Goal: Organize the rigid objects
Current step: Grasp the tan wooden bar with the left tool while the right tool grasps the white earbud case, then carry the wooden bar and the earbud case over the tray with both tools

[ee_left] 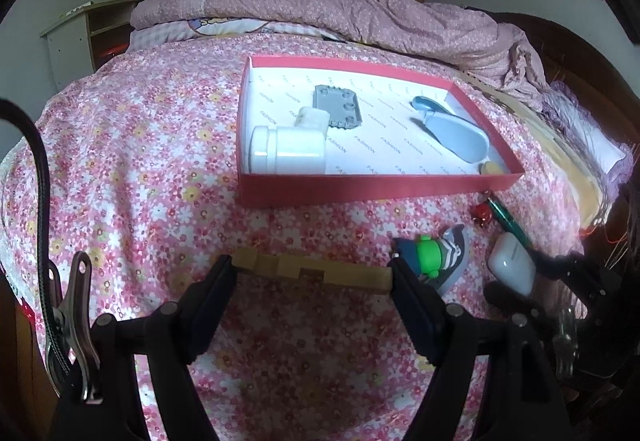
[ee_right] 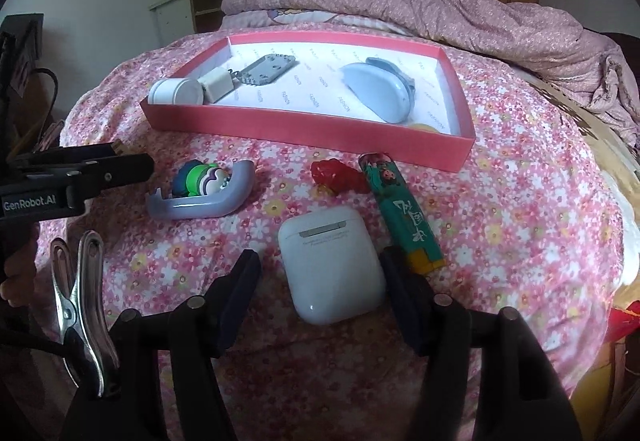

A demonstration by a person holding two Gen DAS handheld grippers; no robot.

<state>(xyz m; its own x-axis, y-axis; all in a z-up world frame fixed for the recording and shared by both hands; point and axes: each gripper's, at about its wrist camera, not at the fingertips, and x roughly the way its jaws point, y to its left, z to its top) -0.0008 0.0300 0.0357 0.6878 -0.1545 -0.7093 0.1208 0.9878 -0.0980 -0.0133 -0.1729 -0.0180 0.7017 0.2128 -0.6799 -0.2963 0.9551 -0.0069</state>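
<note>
Wooden block (ee_left: pixel 316 273) lay across the flowered bedspread (ee_left: pixel 160 161), clamped at both ends by the left gripper (ee_left: pixel 312 281). Right gripper (ee_right: pixel 320 273) stood wide open around the white earbud case (ee_right: pixel 330 265), near the red box (ee_right: pixel 304 125).

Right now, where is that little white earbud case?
In the right wrist view the white earbud case lies on the flowered bedspread between the right gripper's open fingers, with the green lighter just to its right.
</note>
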